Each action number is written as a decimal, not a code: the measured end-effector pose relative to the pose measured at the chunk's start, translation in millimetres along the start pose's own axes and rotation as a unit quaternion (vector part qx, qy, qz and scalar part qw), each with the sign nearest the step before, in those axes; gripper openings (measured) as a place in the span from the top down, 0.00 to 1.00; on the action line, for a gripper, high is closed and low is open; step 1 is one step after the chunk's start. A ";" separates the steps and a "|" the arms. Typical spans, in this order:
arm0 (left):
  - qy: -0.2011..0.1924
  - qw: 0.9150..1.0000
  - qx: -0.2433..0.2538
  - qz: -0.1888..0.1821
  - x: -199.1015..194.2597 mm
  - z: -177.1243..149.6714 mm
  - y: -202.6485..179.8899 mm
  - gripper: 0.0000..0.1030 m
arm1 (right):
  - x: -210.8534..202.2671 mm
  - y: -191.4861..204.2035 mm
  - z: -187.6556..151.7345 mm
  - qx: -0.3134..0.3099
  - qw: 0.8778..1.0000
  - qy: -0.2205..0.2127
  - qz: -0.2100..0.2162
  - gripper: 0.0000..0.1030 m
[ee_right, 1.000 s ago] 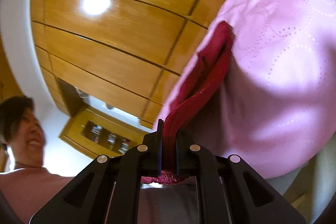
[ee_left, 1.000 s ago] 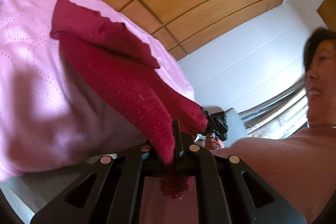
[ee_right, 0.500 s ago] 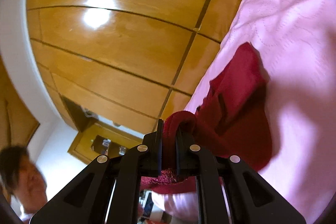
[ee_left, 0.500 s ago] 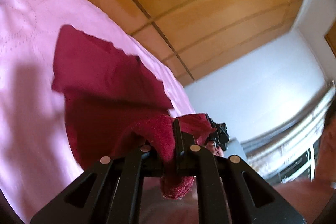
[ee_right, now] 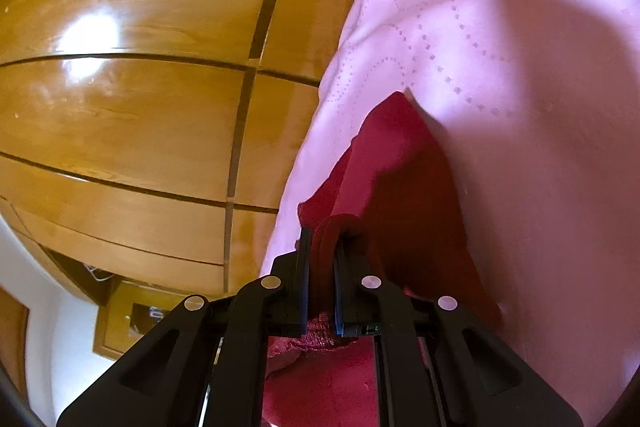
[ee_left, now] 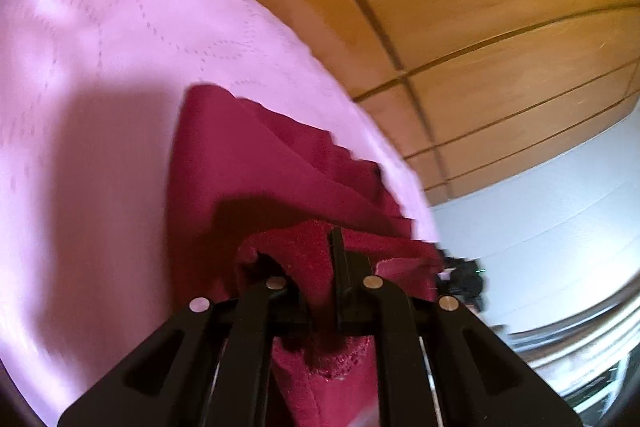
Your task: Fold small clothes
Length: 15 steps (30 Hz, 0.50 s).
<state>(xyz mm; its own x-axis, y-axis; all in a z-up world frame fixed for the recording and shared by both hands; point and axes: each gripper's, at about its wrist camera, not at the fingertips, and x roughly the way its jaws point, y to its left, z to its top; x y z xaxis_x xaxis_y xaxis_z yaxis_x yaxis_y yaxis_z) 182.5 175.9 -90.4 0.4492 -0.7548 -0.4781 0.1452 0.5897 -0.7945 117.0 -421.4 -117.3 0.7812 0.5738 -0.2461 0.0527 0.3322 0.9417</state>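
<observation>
A small dark red garment (ee_left: 256, 163) lies on a pink quilted bedspread (ee_left: 100, 67), its far corner flat and its near edge lifted and folded over. My left gripper (ee_left: 326, 267) is shut on one near corner of it. My right gripper (ee_right: 322, 251) is shut on the other near corner; the garment (ee_right: 400, 163) runs away from it across the bedspread (ee_right: 520, 67). The right gripper shows dimly in the left wrist view (ee_left: 460, 279), just past the garment's edge. The cloth under both grippers is hidden.
Glossy wooden wardrobe panels (ee_left: 480, 27) rise behind the bed, also in the right wrist view (ee_right: 140, 87). A white wall (ee_left: 540, 227) and a window frame (ee_left: 580, 347) are at the right. A small wooden cabinet (ee_right: 128, 323) stands at lower left.
Both grippers have carried the held edge forward over the garment and come lower and closer to the bed. The garment now lies shorter and doubled. The person's face has left both views.
</observation>
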 end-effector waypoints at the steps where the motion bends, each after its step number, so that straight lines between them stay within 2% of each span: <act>1: 0.000 1.000 0.008 0.023 5.4 2.8 -0.1 0.85 | 3.1 0.5 1.4 -0.006 1.000 -0.001 -0.007 0.89; 2: 0.002 0.999 0.007 0.034 11.2 5.2 0.3 0.64 | 5.3 2.8 2.9 -0.017 1.000 -0.006 -0.015 0.79; 3: 0.001 1.000 0.004 0.031 14.5 6.5 0.4 0.44 | 6.2 5.4 3.6 -0.026 0.999 -0.011 -0.016 0.73; 5: -0.019 1.000 -0.008 0.007 14.5 10.3 -2.1 0.36 | 2.4 13.4 3.7 -0.044 0.999 -0.013 -0.006 0.52; 7: -0.050 0.999 -0.002 0.015 8.6 15.9 -7.2 0.28 | 0.7 25.4 1.8 -0.073 0.997 -0.019 -0.010 0.41; 8: -0.066 0.997 0.004 0.029 3.0 17.1 -9.6 0.24 | -1.4 32.0 0.5 -0.093 0.995 -0.030 -0.022 0.40; 11: -0.096 0.993 0.032 0.068 -4.7 18.5 -18.7 0.21 | -5.6 49.0 0.9 -0.146 0.986 -0.050 -0.059 0.40; 15: -0.077 0.987 0.069 0.127 9.6 20.2 -28.7 0.20 | 1.0 58.0 2.4 -0.190 0.975 -0.037 -0.110 0.40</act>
<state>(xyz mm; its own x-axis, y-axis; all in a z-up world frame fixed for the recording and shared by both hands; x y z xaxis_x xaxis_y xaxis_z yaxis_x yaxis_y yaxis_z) 200.5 157.5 -64.6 0.6131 -0.5315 -0.5845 0.1251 0.7959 -0.5924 122.4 -403.3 -62.4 0.8199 0.4066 -0.4031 0.0010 0.7031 0.7111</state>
